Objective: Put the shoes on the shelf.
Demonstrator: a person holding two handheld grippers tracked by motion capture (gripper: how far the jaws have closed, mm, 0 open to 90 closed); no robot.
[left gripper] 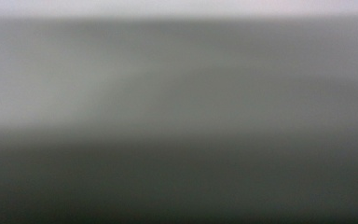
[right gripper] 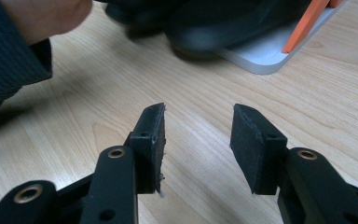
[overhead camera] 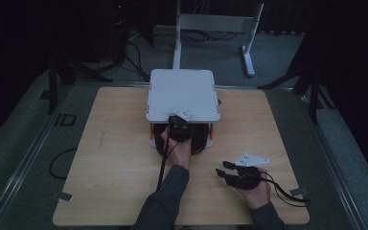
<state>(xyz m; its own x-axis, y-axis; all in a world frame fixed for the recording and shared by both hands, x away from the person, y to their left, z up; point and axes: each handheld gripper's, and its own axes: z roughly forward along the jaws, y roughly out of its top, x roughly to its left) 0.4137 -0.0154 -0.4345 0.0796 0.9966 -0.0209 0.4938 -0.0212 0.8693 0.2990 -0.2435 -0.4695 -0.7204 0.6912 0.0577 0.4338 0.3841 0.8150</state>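
Left gripper (overhead camera: 178, 125): we pushed it under the white stand (overhead camera: 183, 96); its state we couldn't tell.
Right gripper (right gripper: 197, 140): we kept it released above the worktop (right gripper: 205, 93), near its front edge.

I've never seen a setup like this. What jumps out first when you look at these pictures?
Probably the white two-level stand with orange posts at the middle of the wooden table, its flat top pale against the dark room. The left gripper reaches under that top, where dark round things sit on the lower level. Nearer the person, the right gripper rests low over bare wood, jaws open with nothing between them.
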